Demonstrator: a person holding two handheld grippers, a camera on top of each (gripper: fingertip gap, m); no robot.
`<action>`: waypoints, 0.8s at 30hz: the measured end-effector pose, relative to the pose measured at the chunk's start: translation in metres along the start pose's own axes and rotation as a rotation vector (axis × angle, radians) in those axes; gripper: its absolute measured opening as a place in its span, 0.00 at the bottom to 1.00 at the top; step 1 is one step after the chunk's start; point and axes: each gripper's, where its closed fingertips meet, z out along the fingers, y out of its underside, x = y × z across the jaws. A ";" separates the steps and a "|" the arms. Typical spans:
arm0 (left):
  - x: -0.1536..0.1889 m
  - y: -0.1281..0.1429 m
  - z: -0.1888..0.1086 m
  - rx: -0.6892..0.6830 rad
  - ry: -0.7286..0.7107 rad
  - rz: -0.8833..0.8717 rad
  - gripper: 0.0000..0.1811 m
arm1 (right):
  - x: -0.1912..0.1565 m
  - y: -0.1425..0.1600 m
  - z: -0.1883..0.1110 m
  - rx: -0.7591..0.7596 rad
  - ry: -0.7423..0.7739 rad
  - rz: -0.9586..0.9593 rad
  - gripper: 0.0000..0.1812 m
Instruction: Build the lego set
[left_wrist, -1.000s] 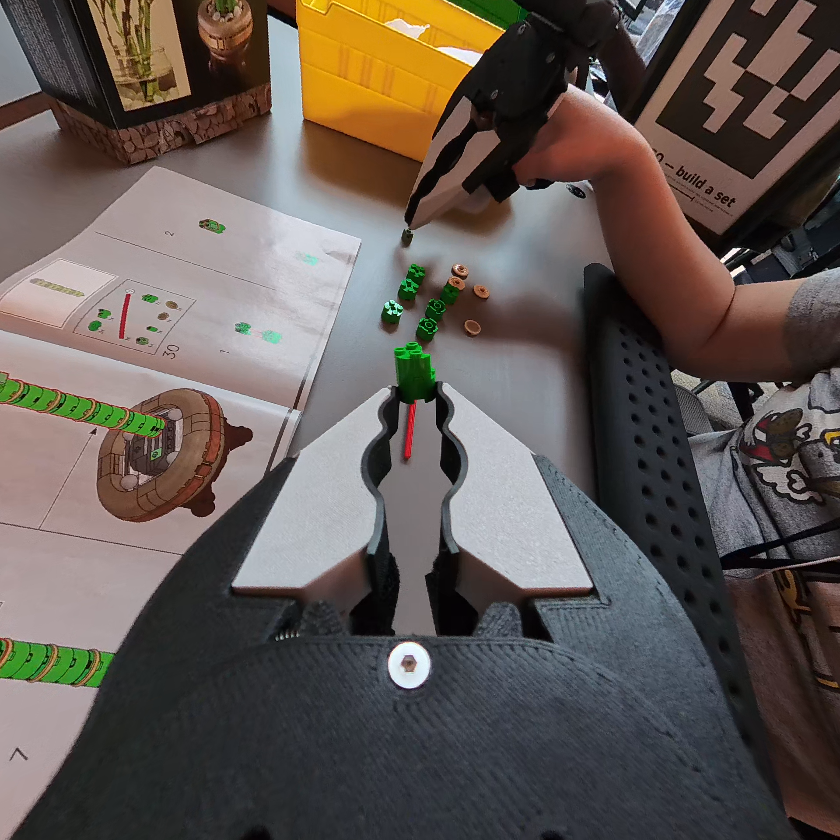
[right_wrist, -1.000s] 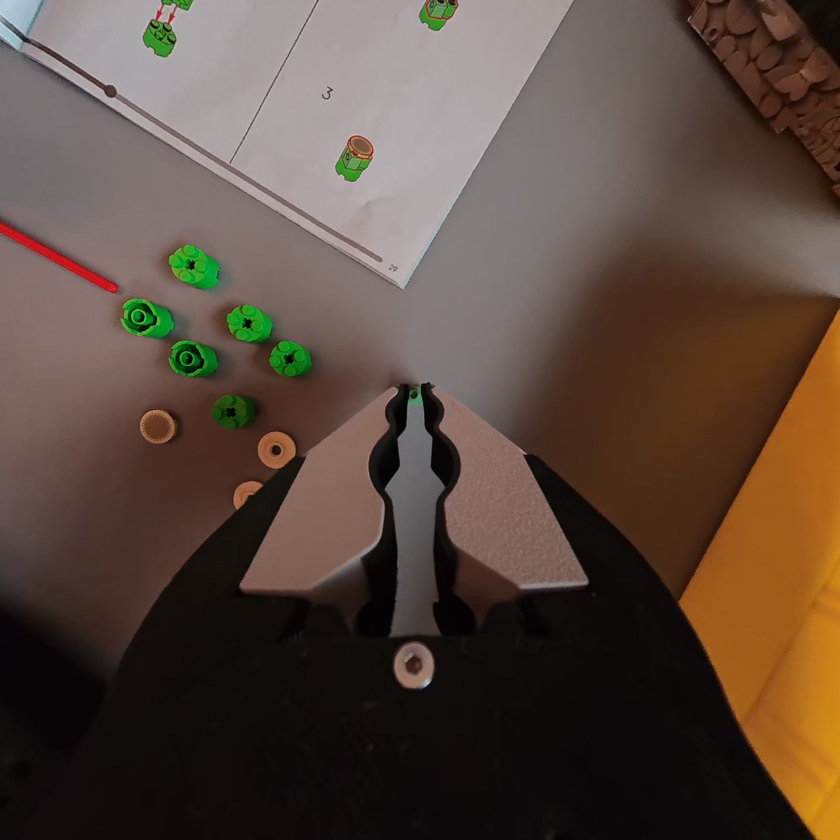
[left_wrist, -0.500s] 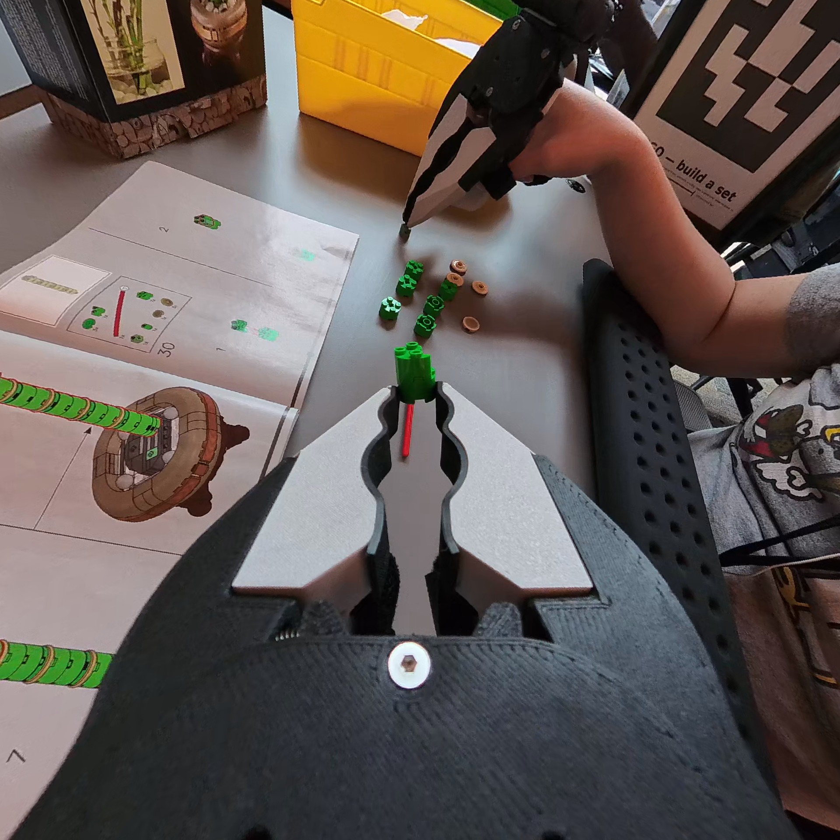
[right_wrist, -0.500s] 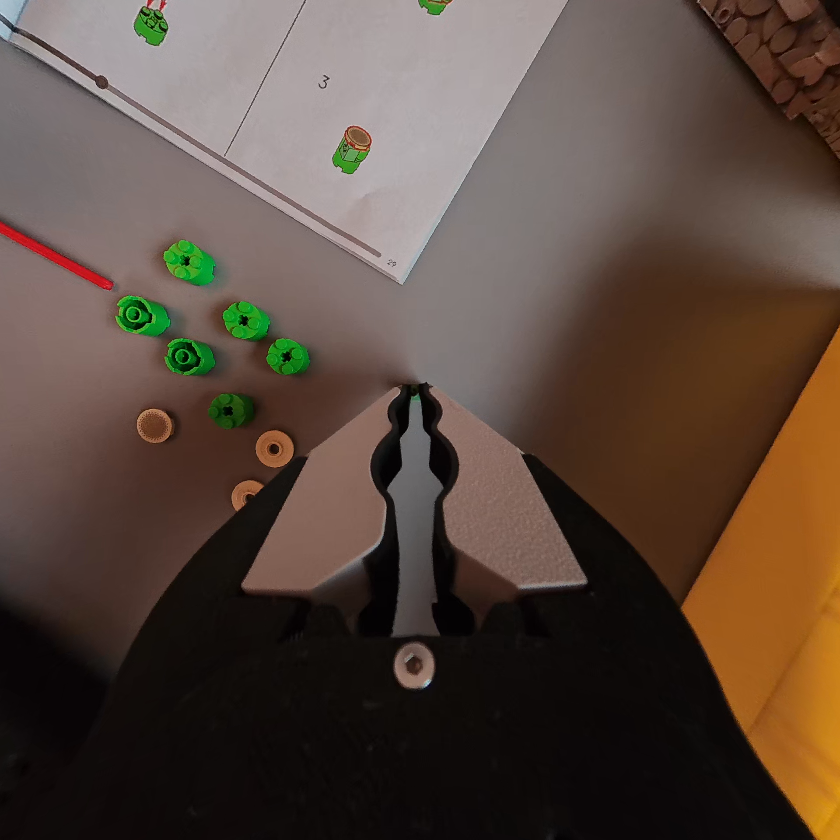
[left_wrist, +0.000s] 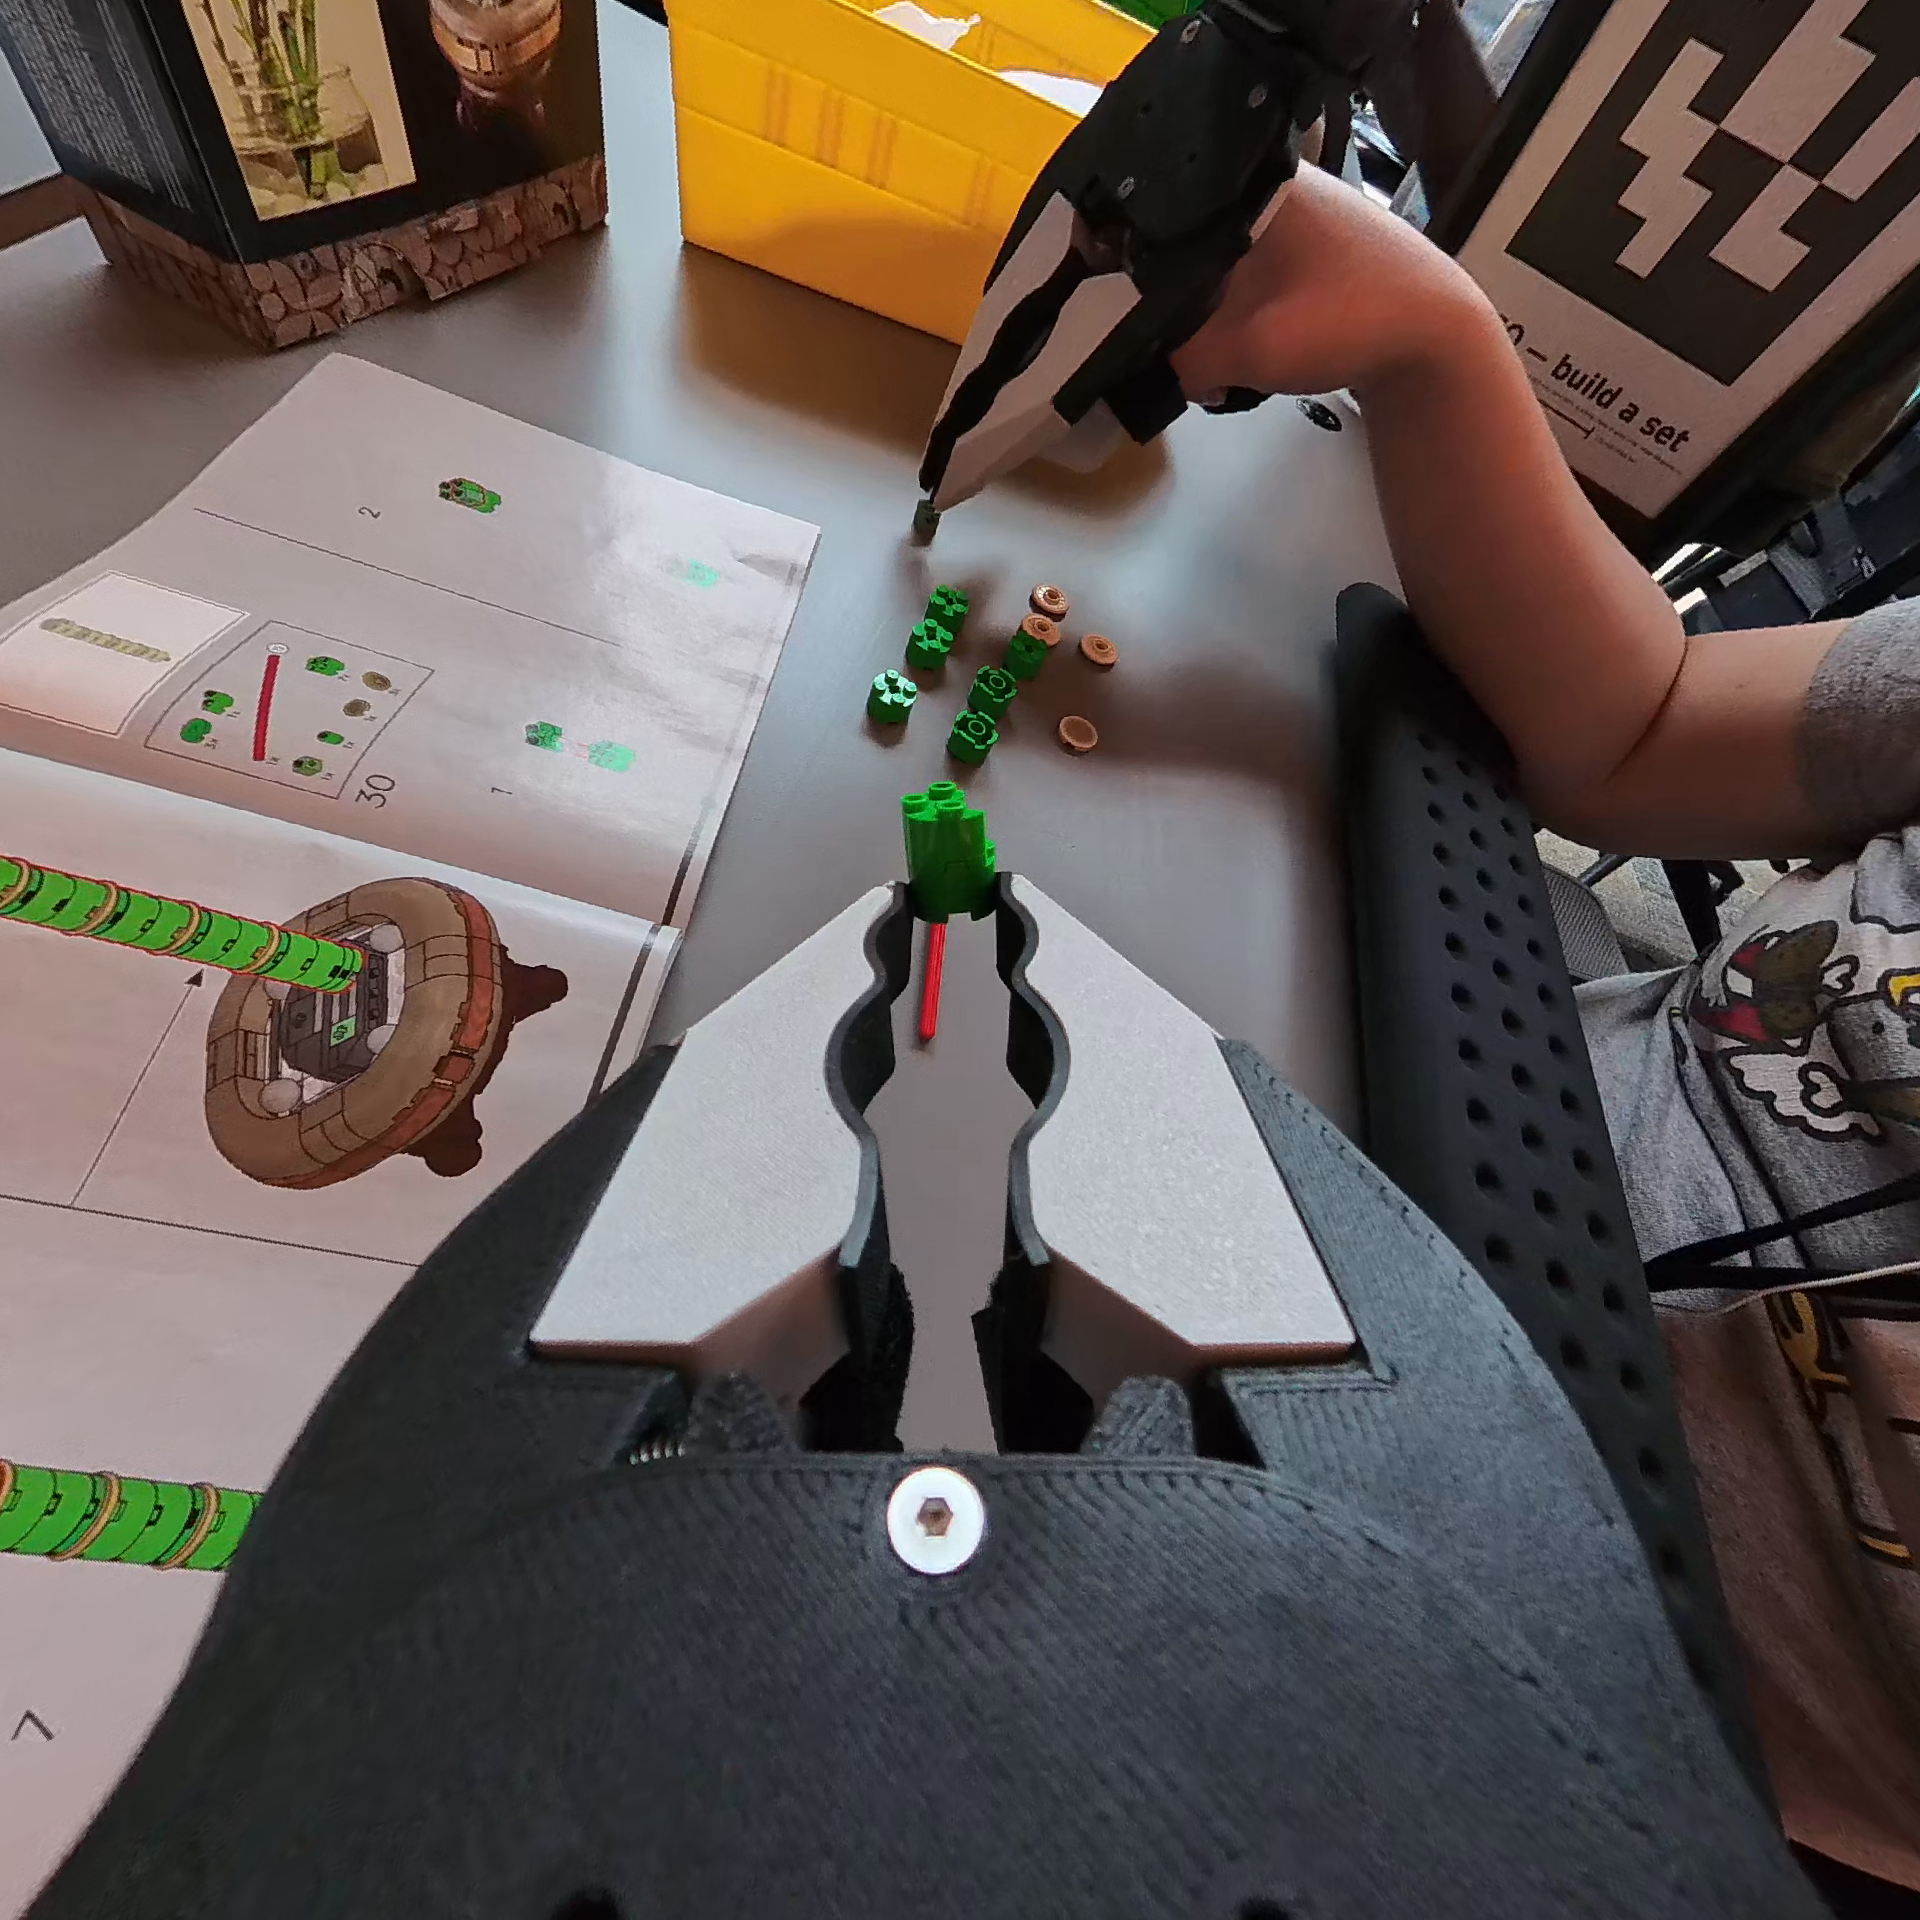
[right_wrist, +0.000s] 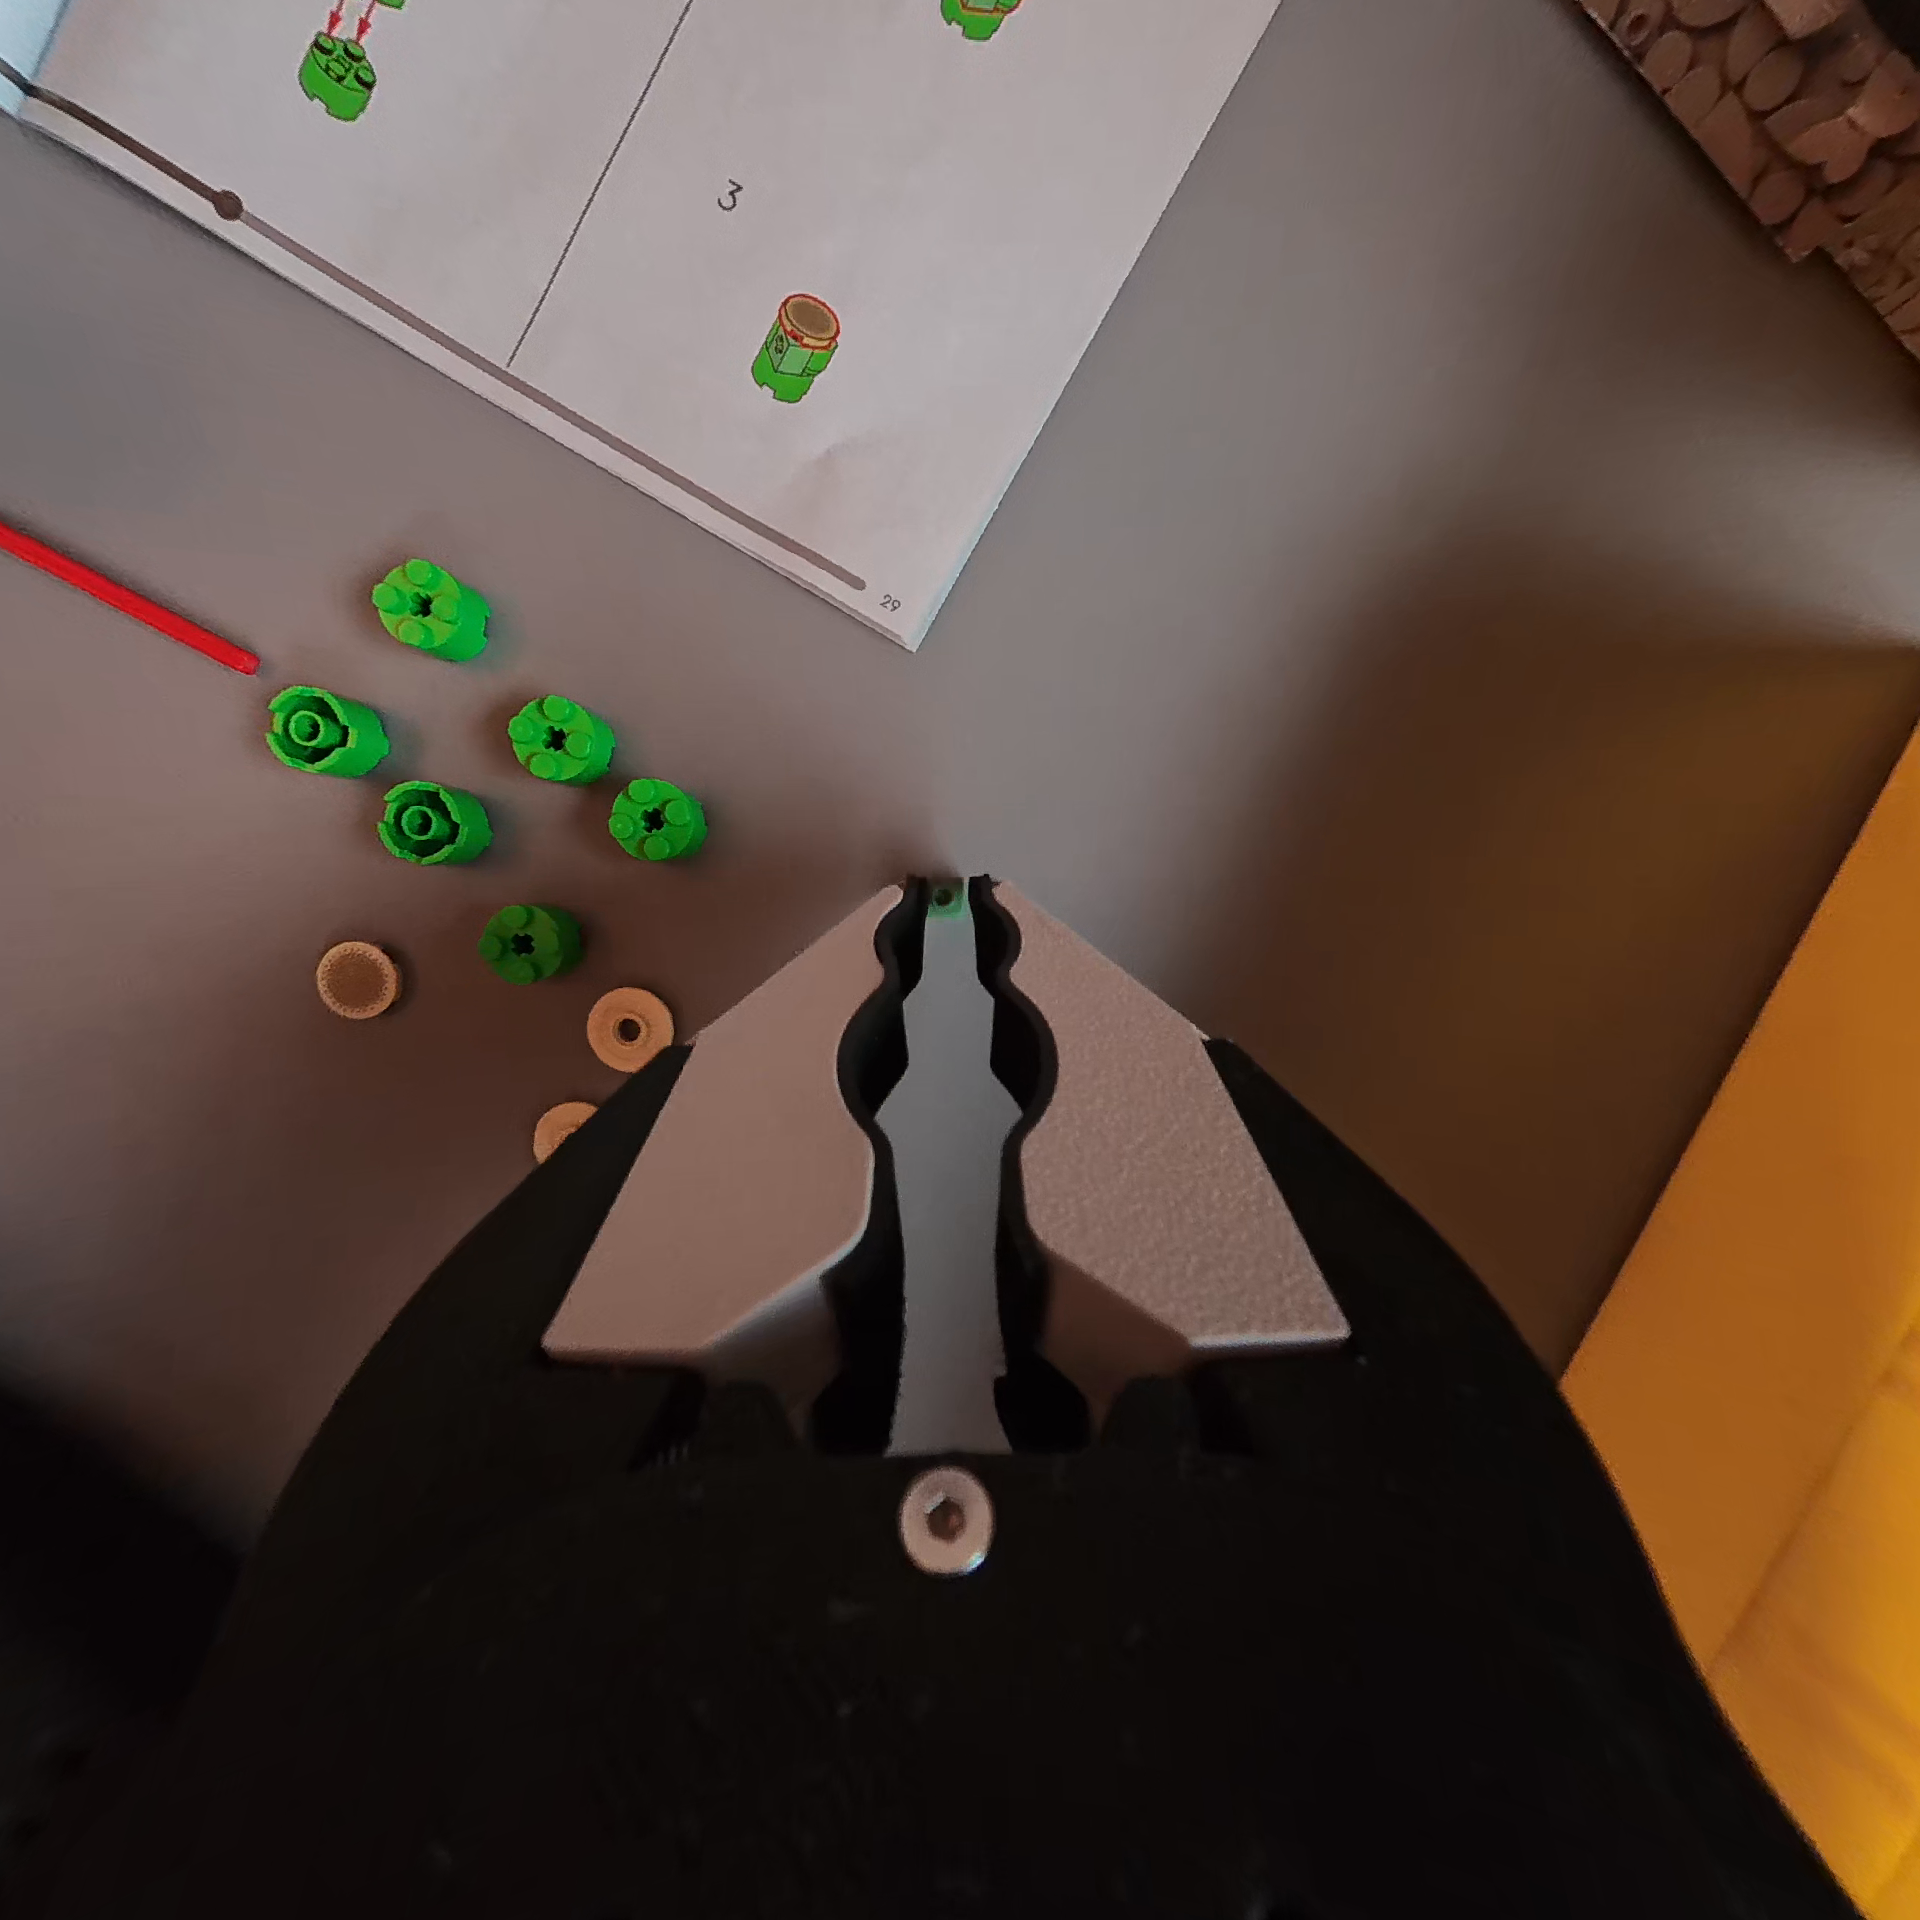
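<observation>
My left gripper (left_wrist: 945, 896) is shut on a stack of green round bricks (left_wrist: 945, 840) with a red axle (left_wrist: 932, 982) hanging out below, held above the grey table (left_wrist: 1143, 883). Just beyond lie several loose green round bricks (left_wrist: 940, 665) and tan round tiles (left_wrist: 1075, 732). My right gripper (right_wrist: 943, 885) points down at the table, shut on a tiny green piece (right_wrist: 943, 898). It also shows in the left wrist view (left_wrist: 928, 499), past the loose pieces. The loose green bricks (right_wrist: 561, 738) and tan tiles (right_wrist: 358, 979) lie to its left, near a red axle (right_wrist: 125, 597).
The open instruction booklet (left_wrist: 416, 644) covers the table's left; its corner (right_wrist: 831, 208) lies ahead of my right gripper. A yellow bin (left_wrist: 831, 177) and the set's box (left_wrist: 312, 156) stand at the back. A black perforated chair part (left_wrist: 1475, 987), a person's arm (left_wrist: 1507, 468) and a patterned sign (left_wrist: 1714, 156) are on the right. The tips of one gripper are about 25 cm away from the tips of the other.
Both grippers have barely shifted and both grips are unchanged. The tiny green piece shows a little more clearly between my right fingertips.
</observation>
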 end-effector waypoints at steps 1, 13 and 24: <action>0.000 0.000 0.000 -0.001 0.000 0.000 0.08 | 0.000 0.001 0.001 -0.006 -0.002 -0.002 0.05; 0.001 0.001 0.001 -0.006 0.002 0.000 0.08 | -0.001 0.001 0.001 -0.008 -0.012 0.005 0.02; -0.003 0.000 0.003 0.000 -0.021 0.004 0.08 | 0.002 -0.004 -0.007 0.040 -0.016 0.030 0.02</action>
